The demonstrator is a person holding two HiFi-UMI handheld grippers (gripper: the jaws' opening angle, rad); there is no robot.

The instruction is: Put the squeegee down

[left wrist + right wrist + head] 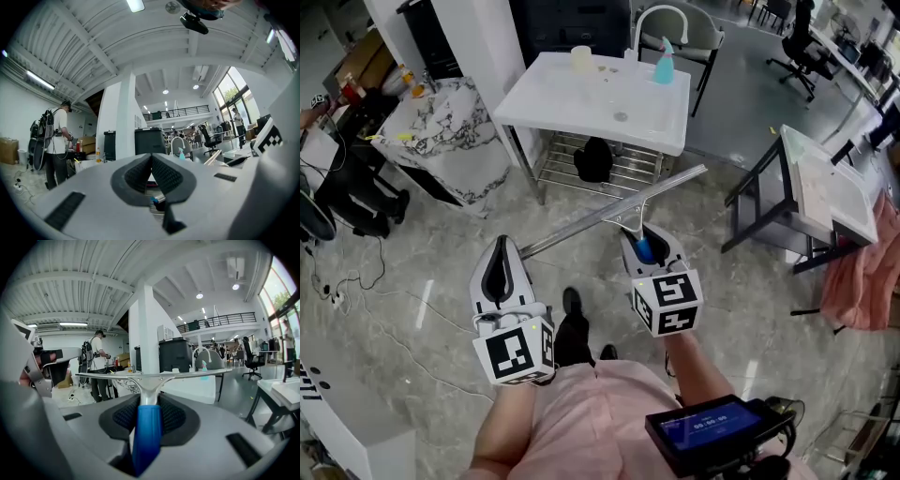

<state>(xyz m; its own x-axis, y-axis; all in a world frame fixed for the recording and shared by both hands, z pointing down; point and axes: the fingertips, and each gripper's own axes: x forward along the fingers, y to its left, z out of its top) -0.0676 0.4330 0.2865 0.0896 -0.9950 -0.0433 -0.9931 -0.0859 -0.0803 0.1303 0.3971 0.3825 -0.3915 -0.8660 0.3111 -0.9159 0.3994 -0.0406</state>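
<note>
The left gripper is hovering empty, jaws pressed together. A pale cup is standing on the white table, contents unclear. The right gripper is clamping the squeegee by its blue handle, in the air over the floor. A teal spray bottle is standing on the table beyond. The digits on the screen are showing too small to read.

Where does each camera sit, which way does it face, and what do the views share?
Head view: on the person's head, facing steeply down at the floor; shows both forearms, the left tool and the right tool holding the squeegee.
Left gripper view: on the left tool, facing level across the hall over its own shut, empty jaws.
Right gripper view: on the right tool, facing the hall along jaws clamped on the squeegee's blue handle.
Shared: all three show the spray bottle on the white table.
</note>
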